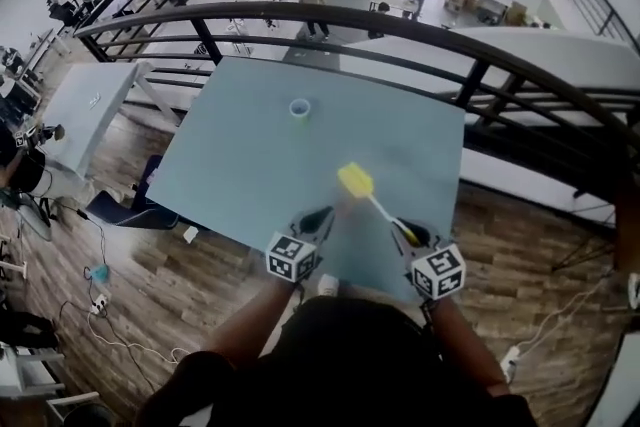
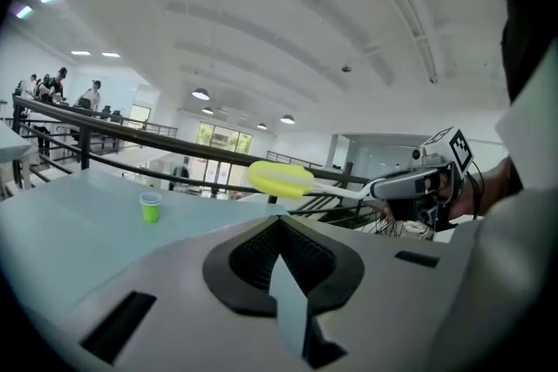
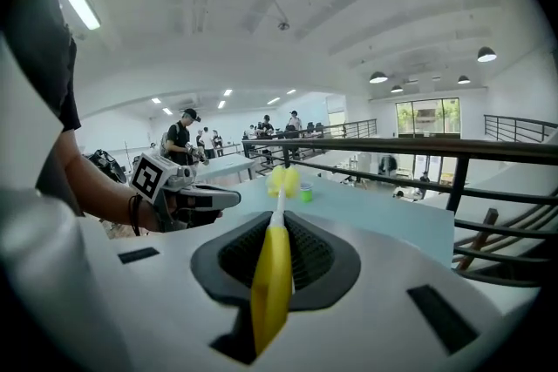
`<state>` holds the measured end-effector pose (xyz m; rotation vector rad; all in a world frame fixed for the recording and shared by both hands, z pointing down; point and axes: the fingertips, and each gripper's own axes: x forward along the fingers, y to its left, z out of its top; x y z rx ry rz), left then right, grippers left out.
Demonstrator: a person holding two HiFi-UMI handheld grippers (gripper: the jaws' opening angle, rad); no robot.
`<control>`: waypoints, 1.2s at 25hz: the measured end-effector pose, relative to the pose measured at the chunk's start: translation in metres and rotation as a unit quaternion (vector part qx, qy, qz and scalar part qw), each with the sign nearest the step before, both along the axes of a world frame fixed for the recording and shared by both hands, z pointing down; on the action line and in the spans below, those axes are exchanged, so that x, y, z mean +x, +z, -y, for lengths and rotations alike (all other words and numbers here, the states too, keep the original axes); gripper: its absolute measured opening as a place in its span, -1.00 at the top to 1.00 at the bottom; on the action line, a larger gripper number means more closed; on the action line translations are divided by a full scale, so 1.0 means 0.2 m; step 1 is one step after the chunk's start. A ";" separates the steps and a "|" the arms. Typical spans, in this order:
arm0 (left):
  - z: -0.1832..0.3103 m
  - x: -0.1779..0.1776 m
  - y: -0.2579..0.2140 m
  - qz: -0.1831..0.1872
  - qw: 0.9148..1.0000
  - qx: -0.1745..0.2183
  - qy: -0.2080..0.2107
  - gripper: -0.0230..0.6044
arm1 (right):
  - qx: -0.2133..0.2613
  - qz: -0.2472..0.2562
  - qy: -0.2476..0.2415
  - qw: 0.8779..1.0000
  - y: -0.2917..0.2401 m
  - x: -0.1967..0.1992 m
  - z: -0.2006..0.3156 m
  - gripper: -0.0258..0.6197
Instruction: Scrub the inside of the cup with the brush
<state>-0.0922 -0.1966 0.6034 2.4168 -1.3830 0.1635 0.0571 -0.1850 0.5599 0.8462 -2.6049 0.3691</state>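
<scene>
Gripping the light brush (image 1: 372, 202) by its stiff handle.
Fingers of the right gripper (image 1: 408, 233) pinch it; left gripper (image 1: 319, 217) fingers pressed together, empty; the tippy cup (image 1: 300, 107) probably needs holding by its wall.

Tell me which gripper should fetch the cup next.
Left. The left gripper is shut and empty, while the right gripper holds the brush by its handle. The cup stands free farther across the table, roughly ahead of the left gripper, which would need to open first.

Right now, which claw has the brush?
The right claw, shut on the yellow brush handle; the left claw is shut with nothing in it.
</scene>
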 end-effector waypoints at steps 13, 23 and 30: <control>-0.46 0.44 -0.27 -0.027 0.999 0.003 -0.032 0.93 | -0.011 0.070 -0.044 0.997 -0.08 0.34 -0.27 0.79; -0.76 0.37 -0.48 -0.007 0.997 0.037 -0.064 0.93 | -0.007 0.076 -0.063 0.995 -0.07 0.35 -0.46 0.79; -0.88 0.22 -0.51 -0.012 0.998 0.043 -0.050 0.93 | 0.008 0.080 -0.065 0.995 -0.13 0.14 -0.59 0.79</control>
